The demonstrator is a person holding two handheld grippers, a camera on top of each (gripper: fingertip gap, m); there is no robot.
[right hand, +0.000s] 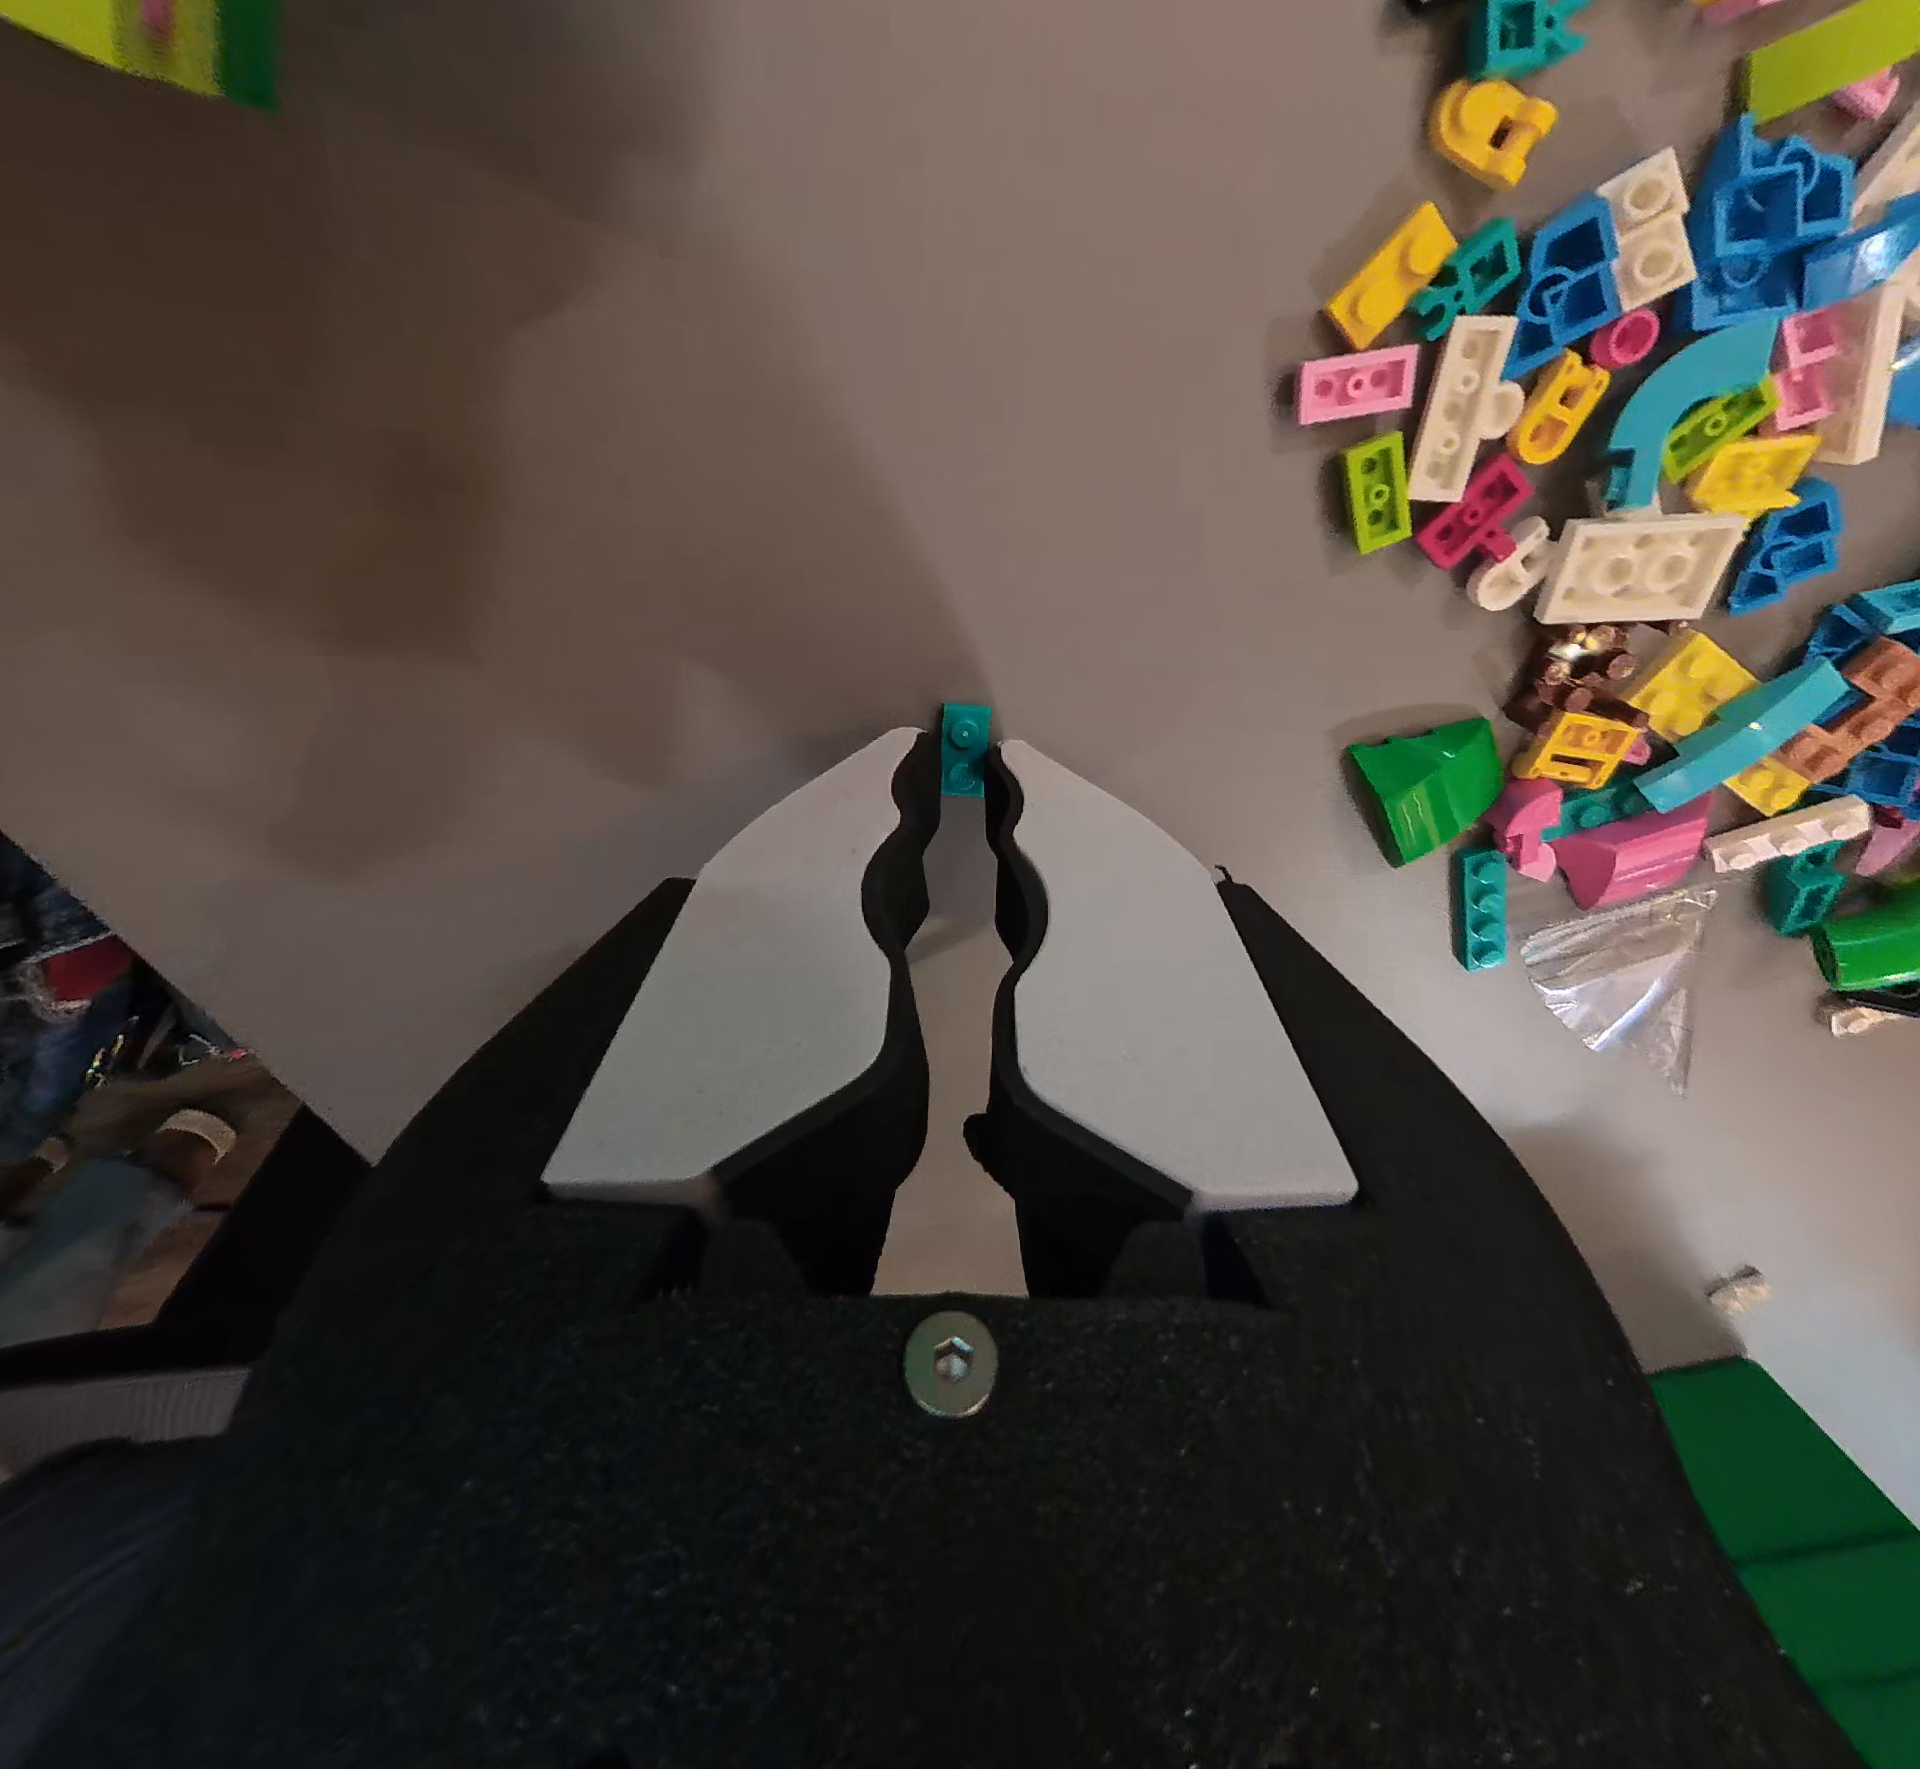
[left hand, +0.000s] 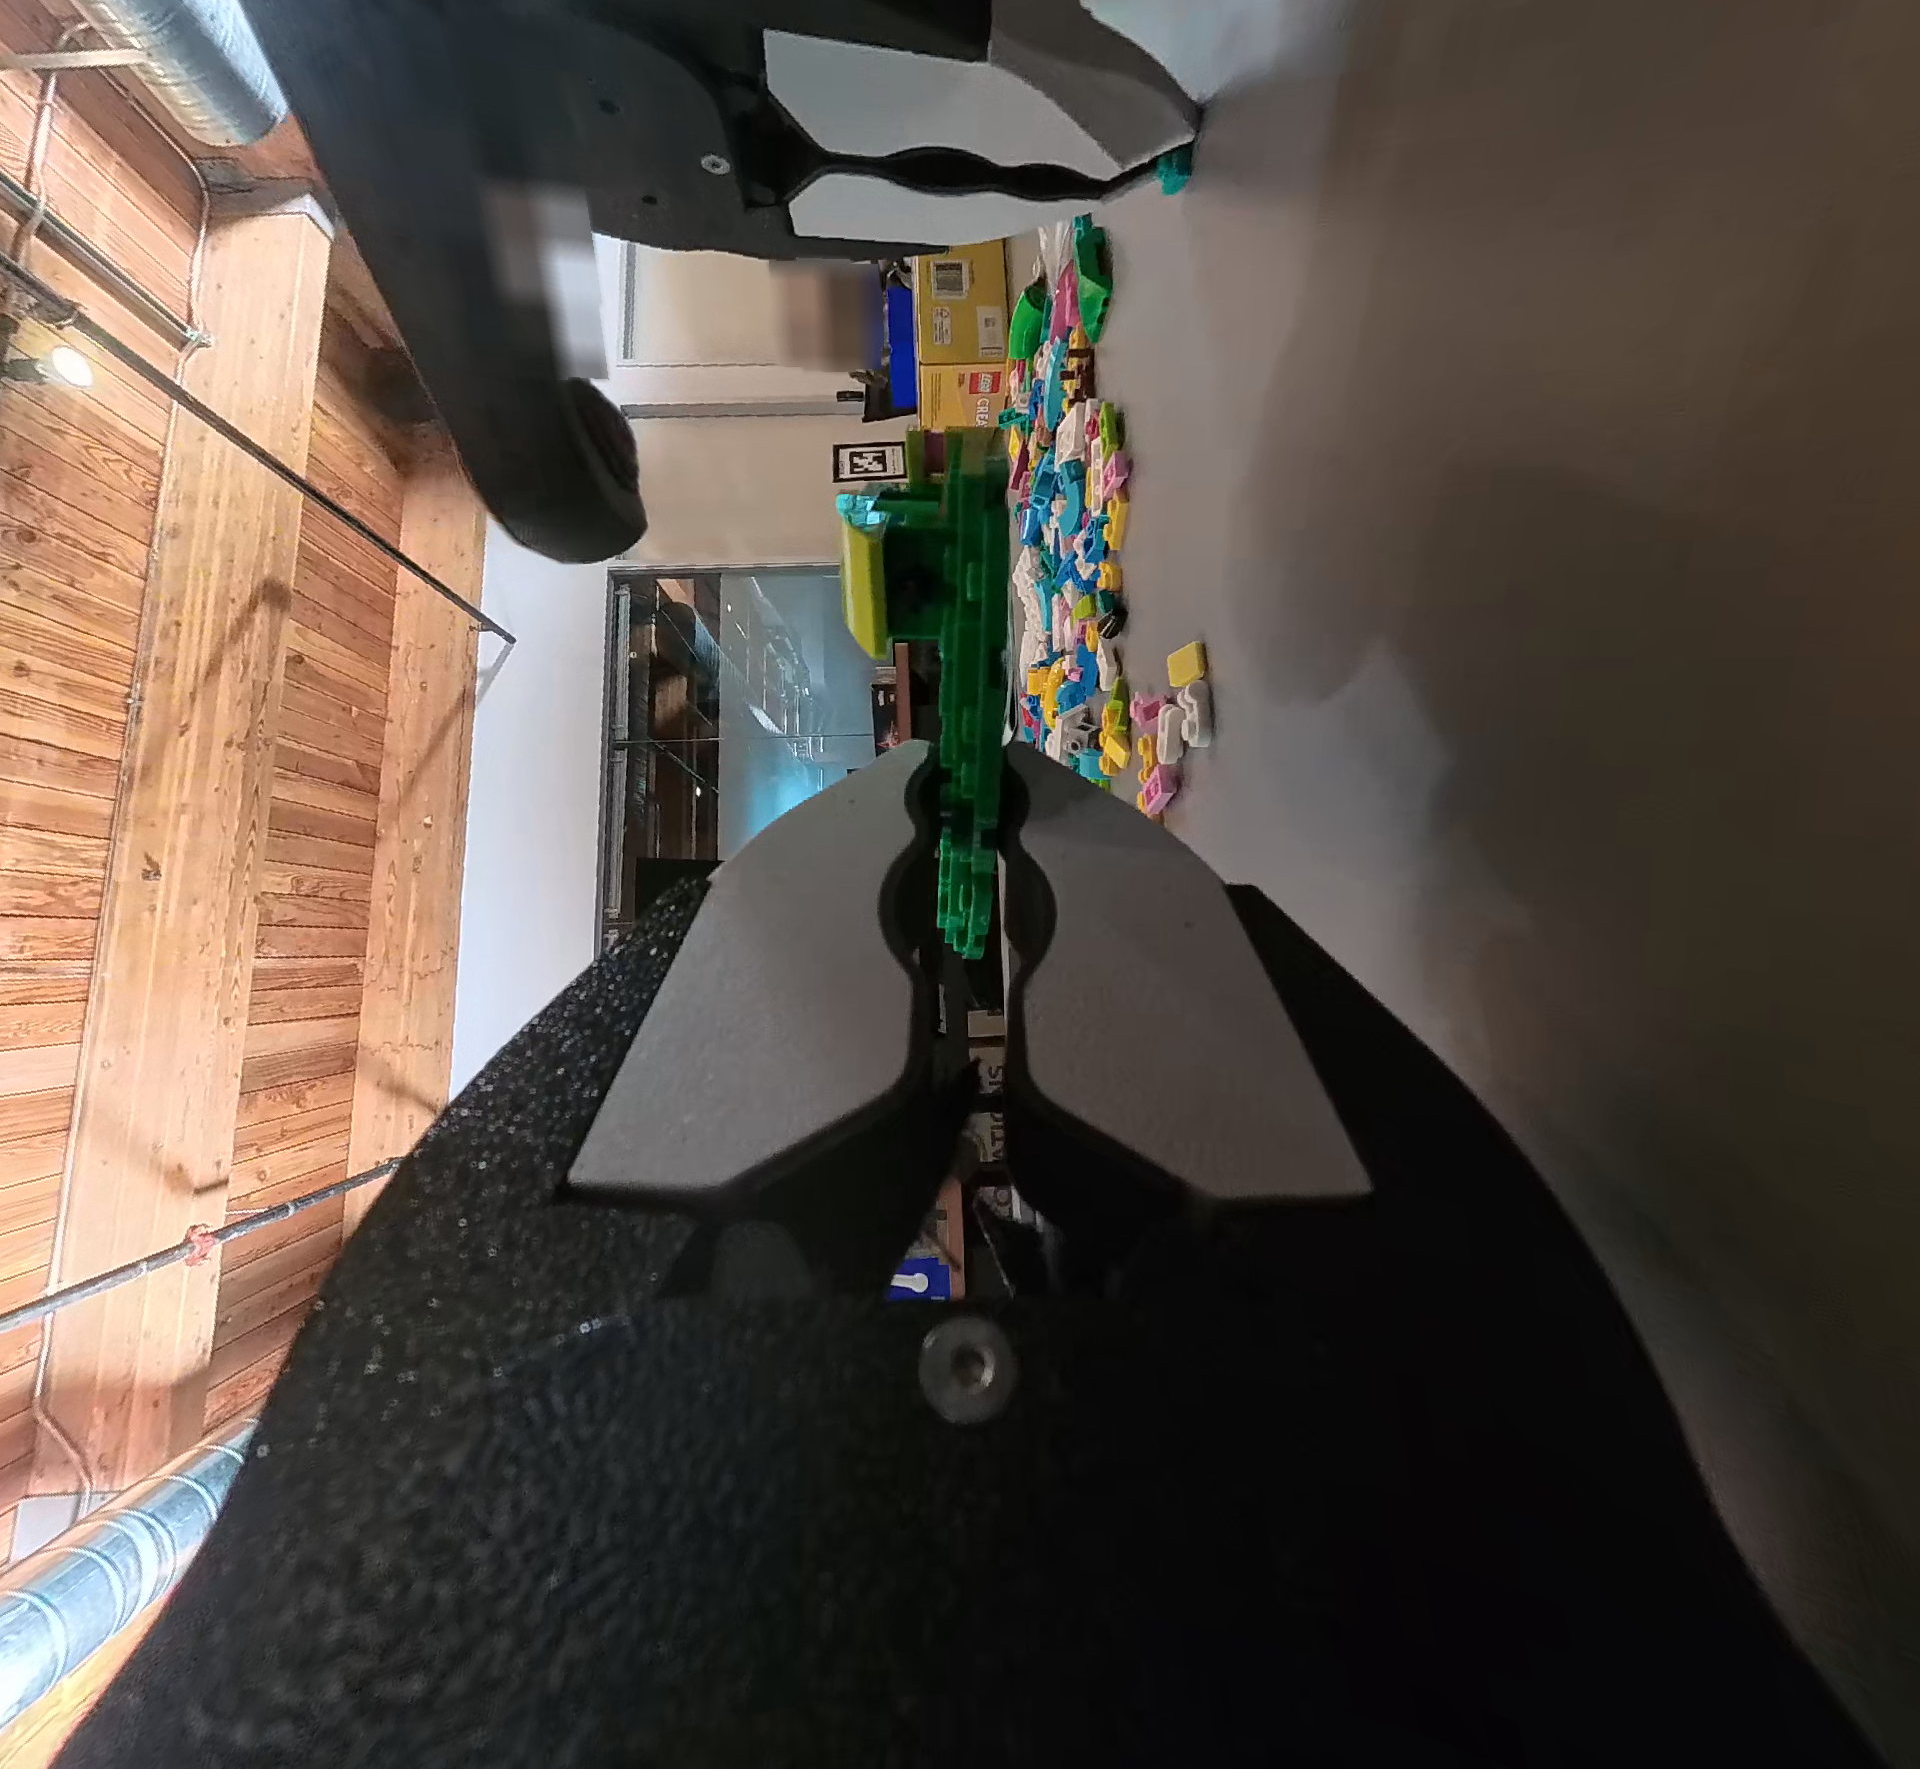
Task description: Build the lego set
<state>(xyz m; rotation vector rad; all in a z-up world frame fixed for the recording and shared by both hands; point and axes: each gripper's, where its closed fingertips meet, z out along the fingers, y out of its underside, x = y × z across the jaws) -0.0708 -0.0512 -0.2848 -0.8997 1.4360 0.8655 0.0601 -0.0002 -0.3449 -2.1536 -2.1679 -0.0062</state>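
The jaws of the left gripper (left hand: 971, 810) are closed on the green plate assembly (left hand: 971, 680), pinching its near end between the wavy inner edges of the two grey fingers (left hand: 790, 981). The assembly runs away from the camera as a thin green strip seen edge on, and at its far end it carries a lime-green block (left hand: 864, 592) with a small teal part beside it. This whole view is rolled onto its side, so the grey table (left hand: 1507, 784) fills the right of the picture and a wooden plank ceiling the left.

The jaws of the right gripper (right hand: 961, 763) are narrow, holding a small teal two-stud plate (right hand: 964, 749) at their very tips, with its studs facing the camera. Below the tips the fingers stand slightly apart. In the left wrist view the same gripper (left hand: 1169, 166) appears at the top with the teal piece (left hand: 1175, 173) at its tips, close to the table; whether the piece touches the surface cannot be told.

A pile of loose bricks (right hand: 1662, 431) in yellow, pink, blue, white, teal and green lies spread on the table to the right of the right gripper, well apart from it. A crumpled clear plastic bag (right hand: 1610, 976) lies at the near edge of the pile. A yellow box (left hand: 961, 337) stands beyond the bricks in the left wrist view.
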